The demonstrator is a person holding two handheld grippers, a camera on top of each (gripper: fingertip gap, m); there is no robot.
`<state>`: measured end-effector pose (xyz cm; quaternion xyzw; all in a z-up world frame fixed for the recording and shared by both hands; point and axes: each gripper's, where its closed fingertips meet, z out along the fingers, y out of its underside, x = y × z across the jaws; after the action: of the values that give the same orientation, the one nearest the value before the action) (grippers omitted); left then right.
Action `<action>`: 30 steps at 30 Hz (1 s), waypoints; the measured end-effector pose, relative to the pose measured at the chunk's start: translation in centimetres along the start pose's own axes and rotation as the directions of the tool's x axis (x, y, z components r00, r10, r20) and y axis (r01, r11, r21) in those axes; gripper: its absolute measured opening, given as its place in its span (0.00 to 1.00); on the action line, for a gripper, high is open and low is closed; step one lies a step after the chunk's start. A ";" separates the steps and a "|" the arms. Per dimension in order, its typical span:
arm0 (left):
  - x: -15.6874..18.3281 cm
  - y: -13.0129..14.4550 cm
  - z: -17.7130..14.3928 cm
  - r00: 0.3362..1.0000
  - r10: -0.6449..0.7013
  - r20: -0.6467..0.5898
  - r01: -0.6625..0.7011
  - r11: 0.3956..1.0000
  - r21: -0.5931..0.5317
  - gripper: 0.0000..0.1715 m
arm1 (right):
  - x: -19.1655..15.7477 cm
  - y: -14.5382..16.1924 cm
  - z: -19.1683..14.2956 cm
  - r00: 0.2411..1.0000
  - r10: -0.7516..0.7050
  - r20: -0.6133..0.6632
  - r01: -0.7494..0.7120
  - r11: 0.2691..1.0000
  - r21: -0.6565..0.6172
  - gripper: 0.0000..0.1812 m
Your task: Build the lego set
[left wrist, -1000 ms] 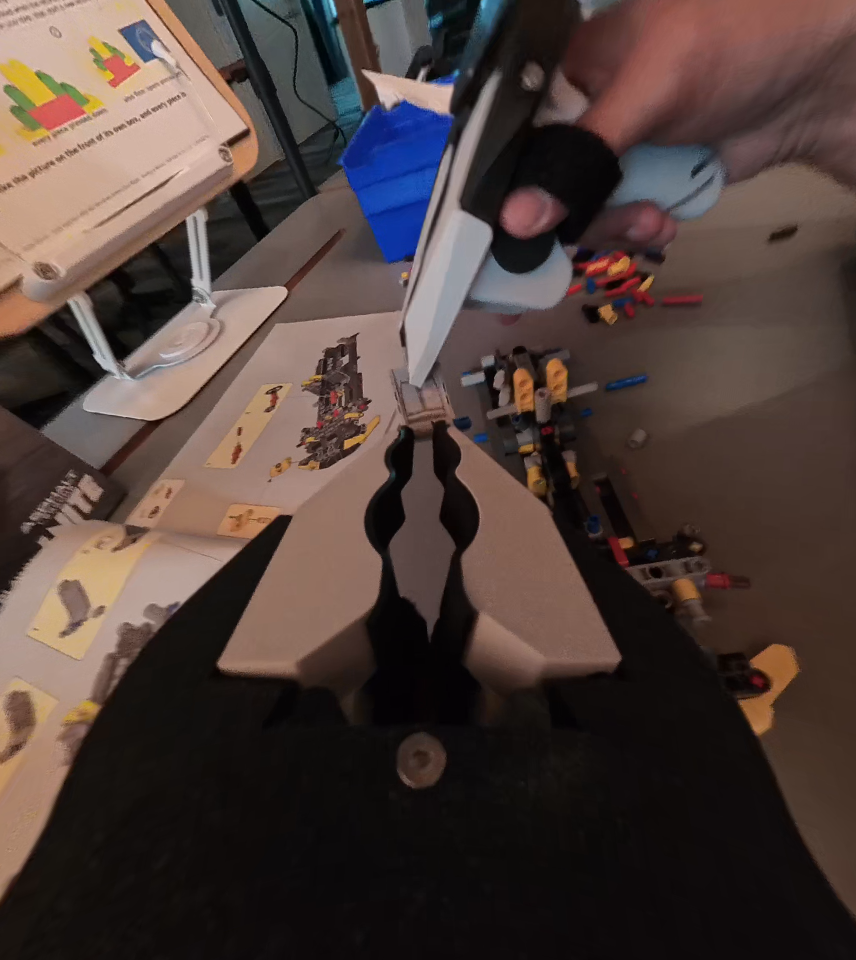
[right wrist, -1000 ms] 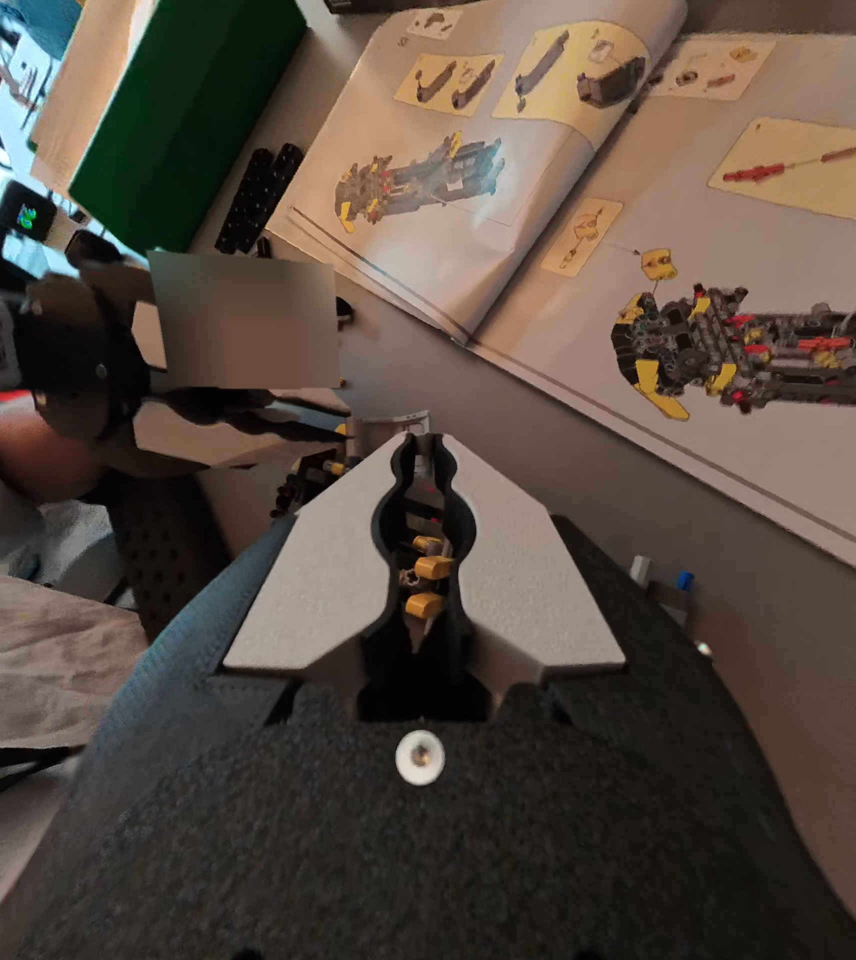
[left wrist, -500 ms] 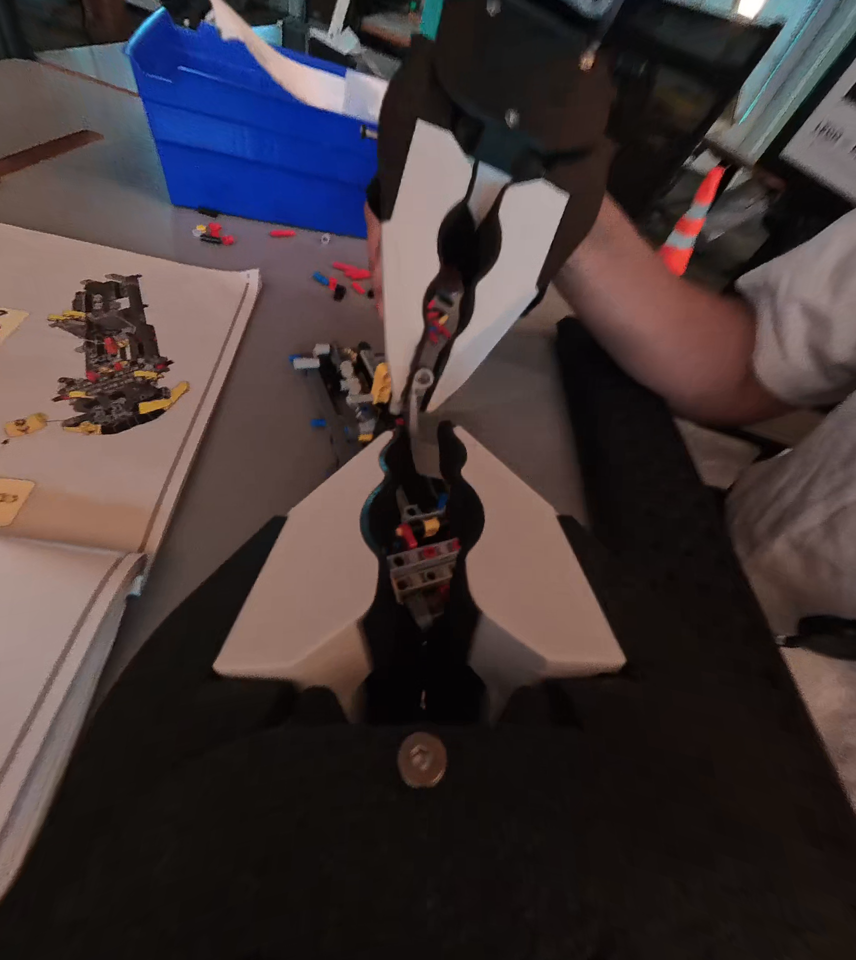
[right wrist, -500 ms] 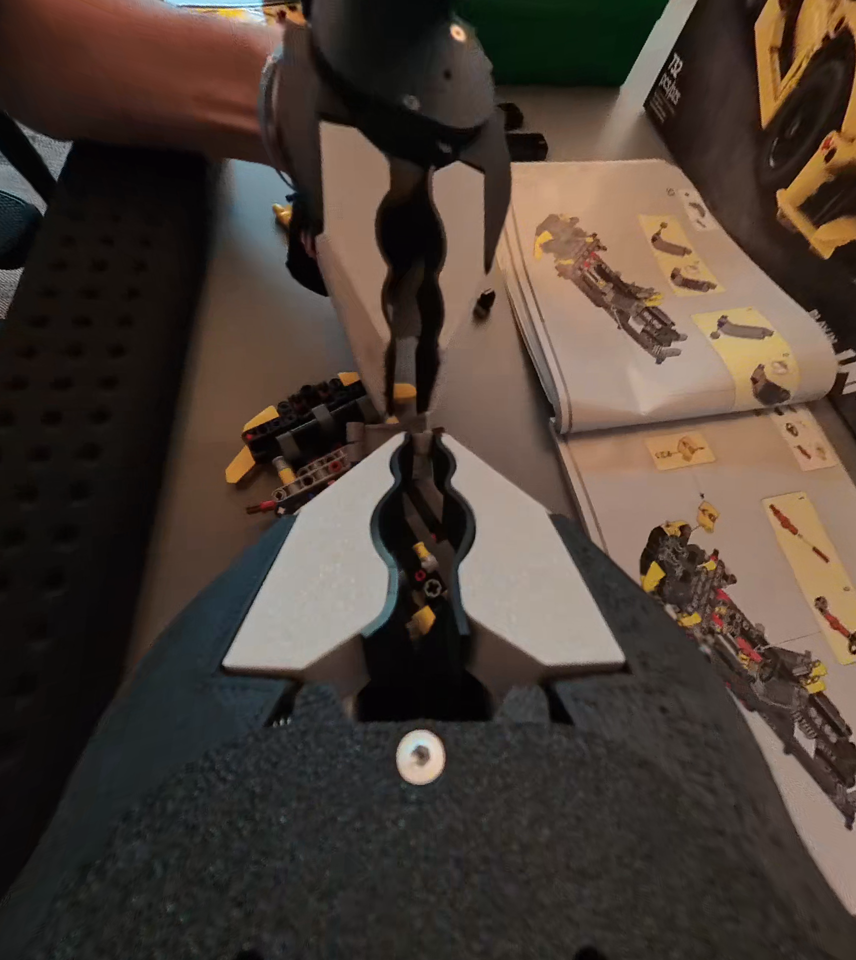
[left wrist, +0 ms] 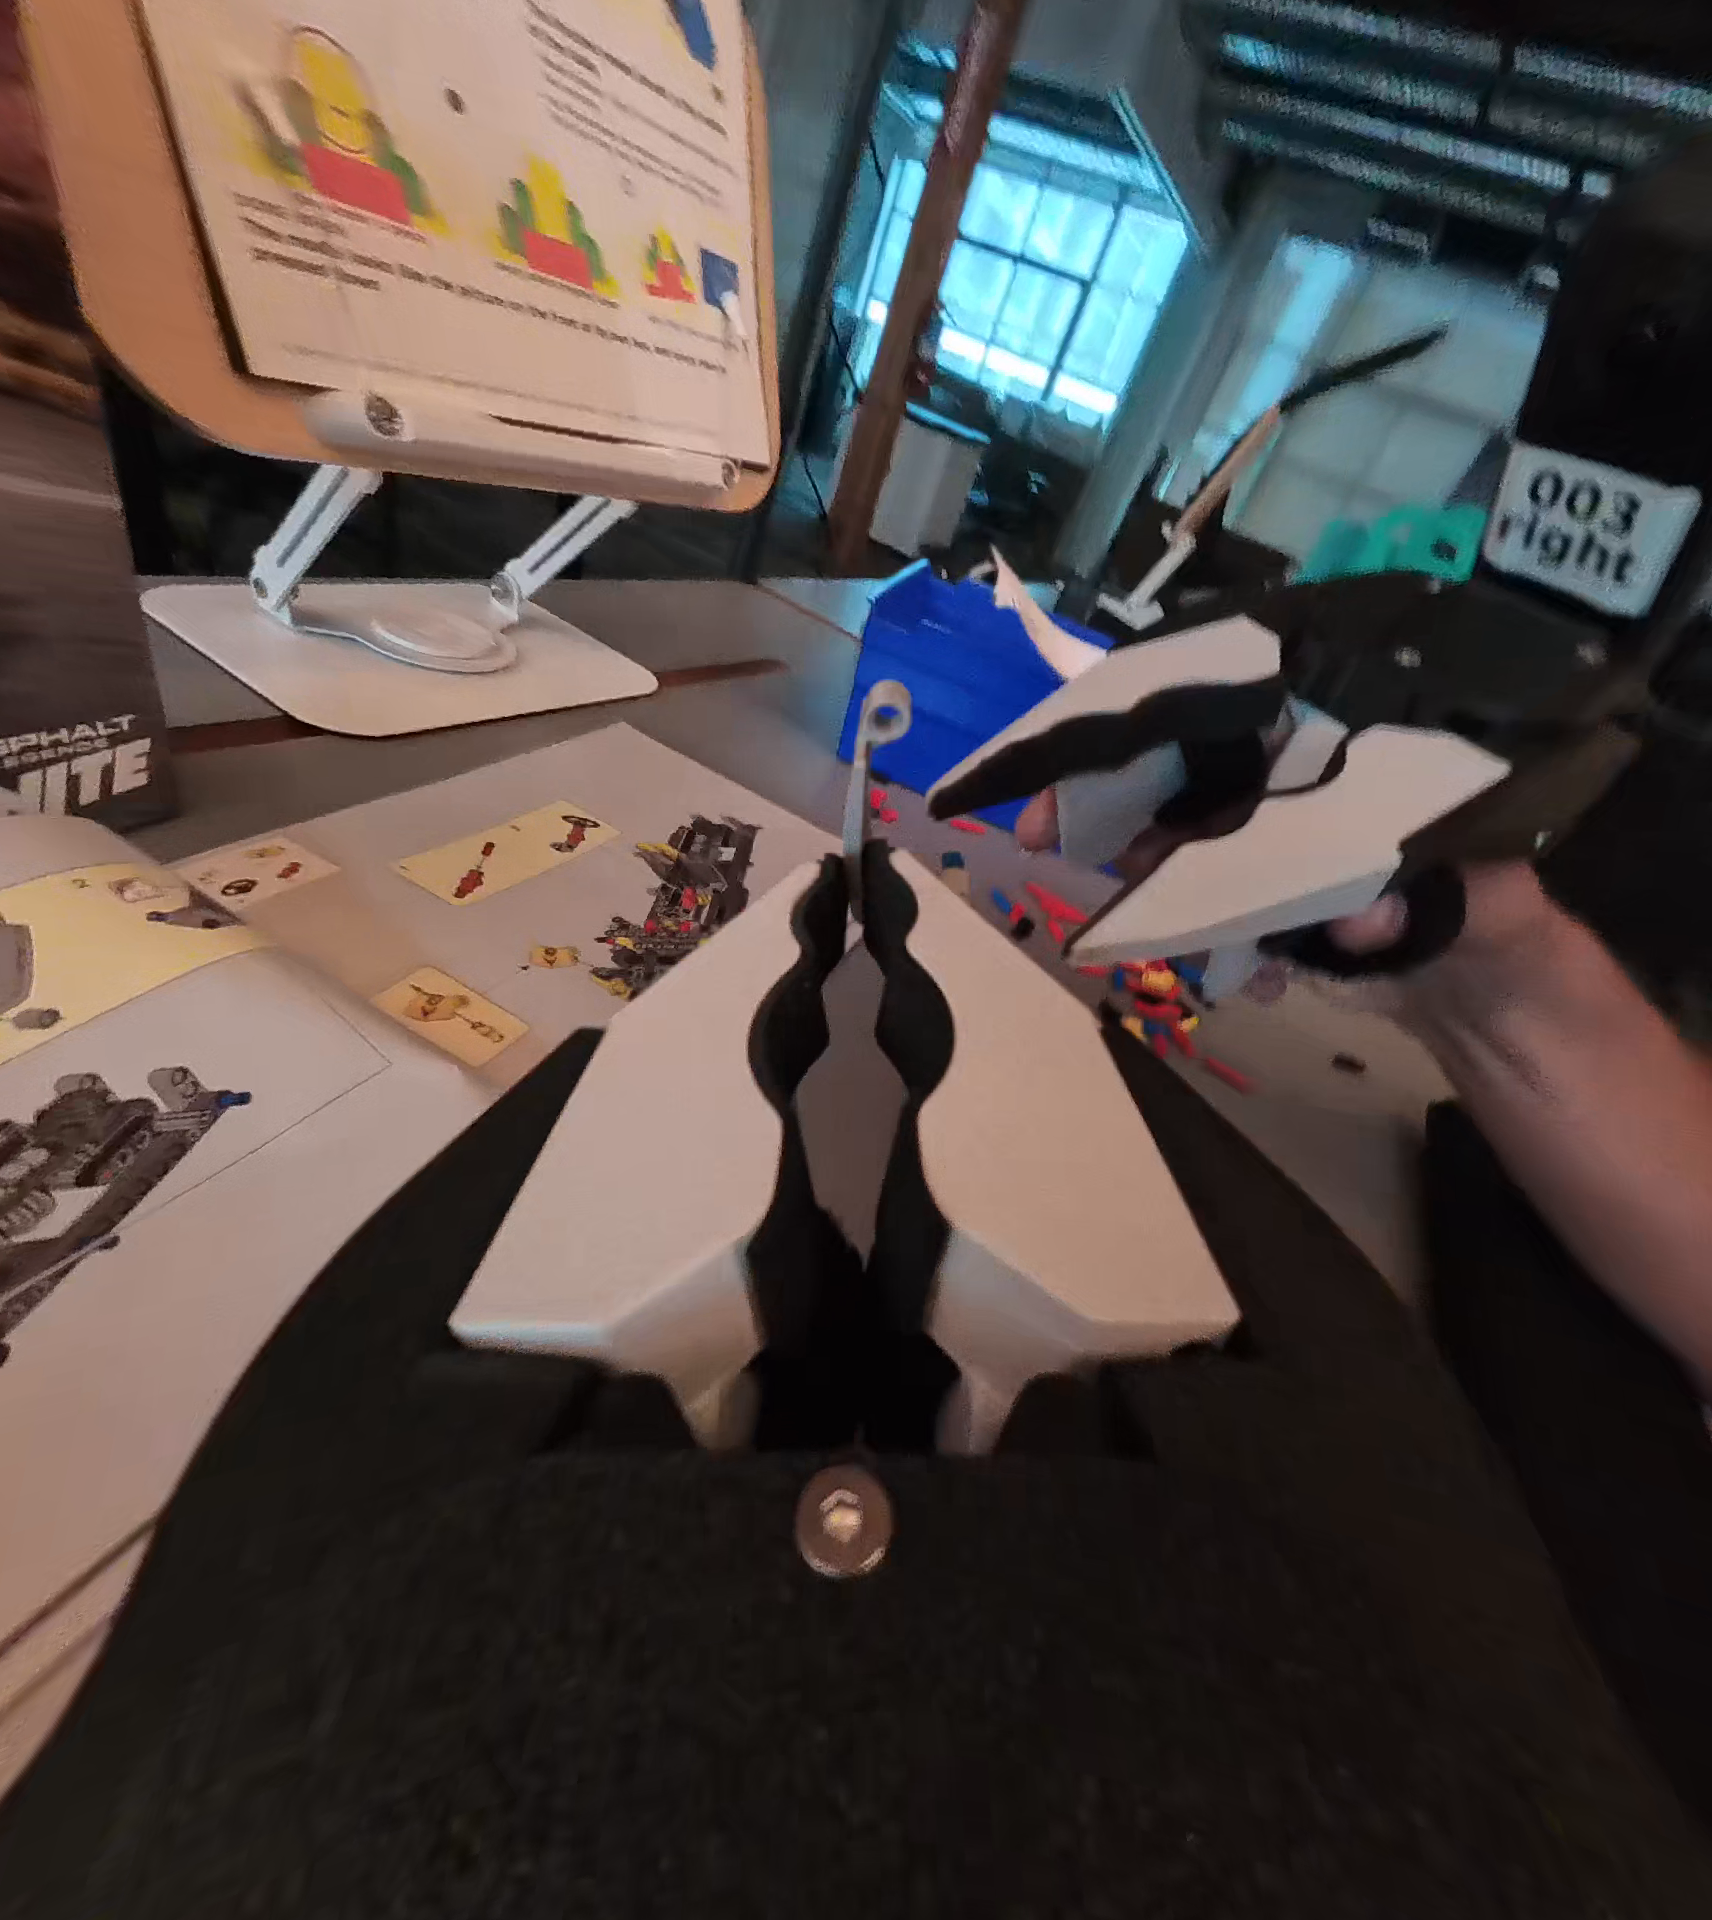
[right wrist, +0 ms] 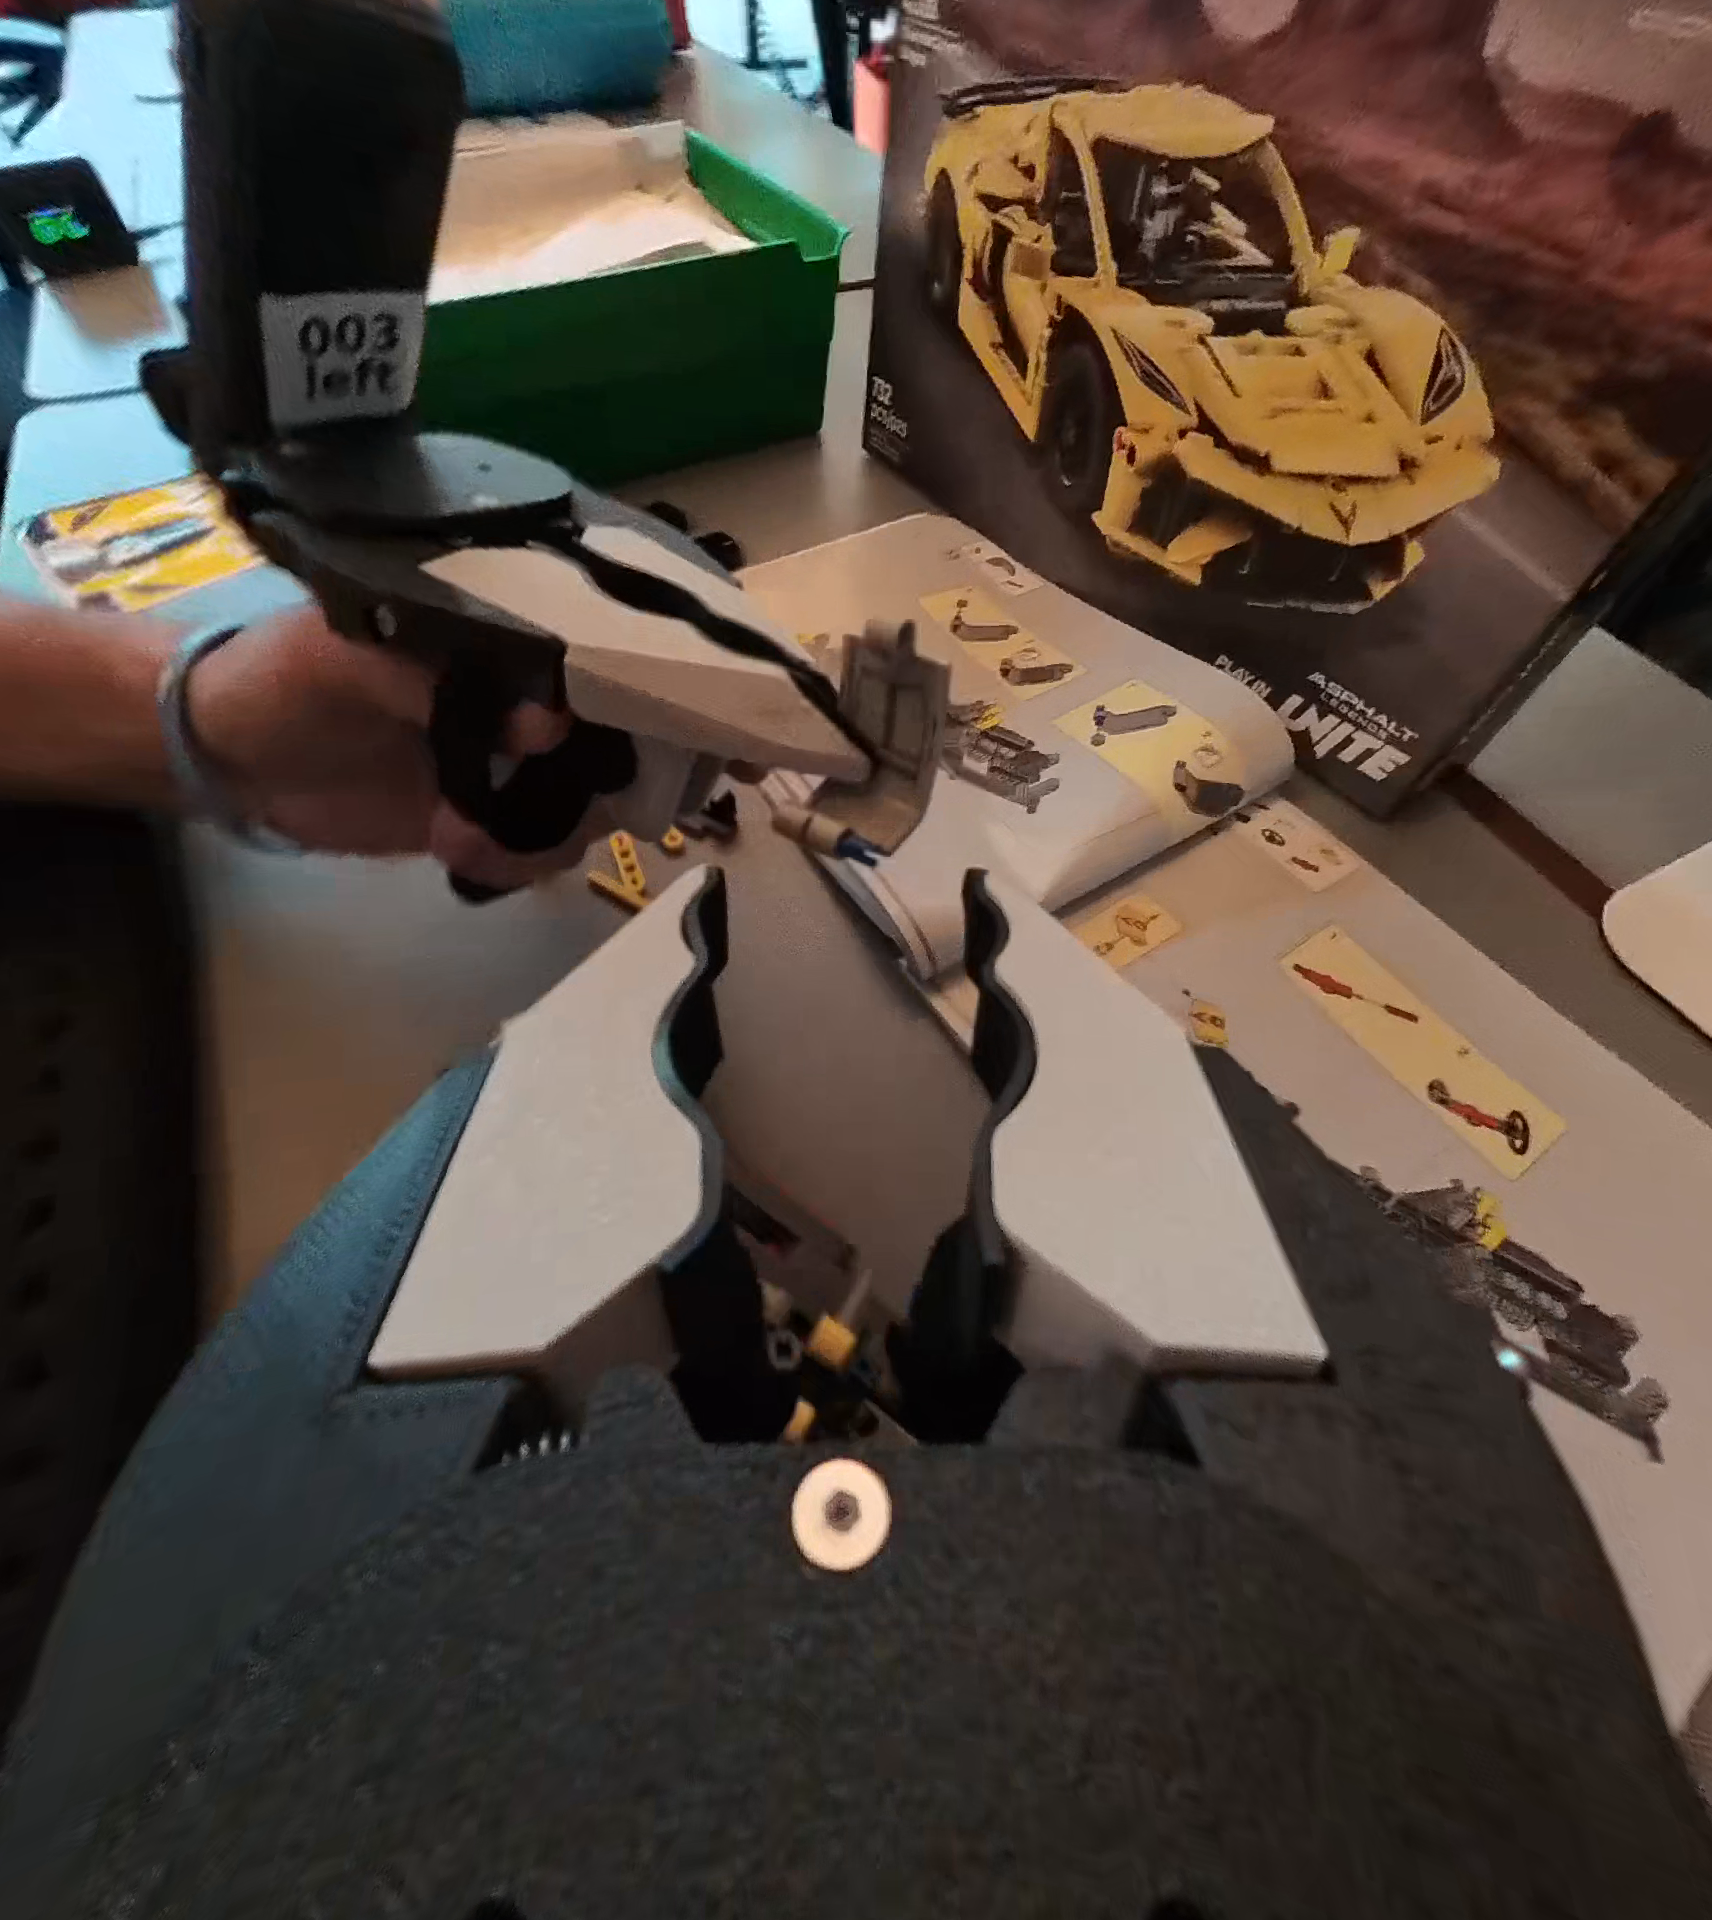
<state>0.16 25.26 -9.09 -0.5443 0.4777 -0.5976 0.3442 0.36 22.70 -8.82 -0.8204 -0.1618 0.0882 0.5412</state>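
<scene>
My left gripper (left wrist: 857,873) is shut on a grey lego panel piece (left wrist: 871,774), held above the table; the piece stands edge-on with a ring at its top. In the right wrist view the same piece (right wrist: 891,717) hangs from the left gripper (right wrist: 862,753), with a blue pin at its lower end. My right gripper (right wrist: 844,904) is open and empty, just below and in front of that piece without touching it. It also shows in the left wrist view (left wrist: 1006,878), to the right. Part of a black-and-yellow lego assembly (right wrist: 821,1340) shows low between the right fingers.
The open instruction booklet (right wrist: 1122,717) lies on the grey table (right wrist: 364,997). The set's box (right wrist: 1247,364) stands behind it, with a green bin (right wrist: 644,312) to its left. A blue bin (left wrist: 945,675), loose pieces (left wrist: 1143,982) and a paper stand (left wrist: 457,239) are across the table. My two grippers' fingertips are within a few centimetres of each other.
My right gripper has opened and drawn back from the grey piece, which both grippers' tips met at earlier. My left gripper has kept the piece, lifted it and swung toward the paper stand.
</scene>
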 end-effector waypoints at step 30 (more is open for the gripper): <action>1.8 -0.9 -0.2 0.828 0.507 0.241 -0.528 0.848 0.032 0.00 | 0.2 0.4 1.8 0.961 -0.153 -0.229 0.129 0.985 -0.119 0.14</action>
<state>-0.21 23.92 -7.70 -0.4407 0.5357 -0.4392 0.5708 0.04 24.15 -9.84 -0.8382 -0.1583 -0.0577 0.5186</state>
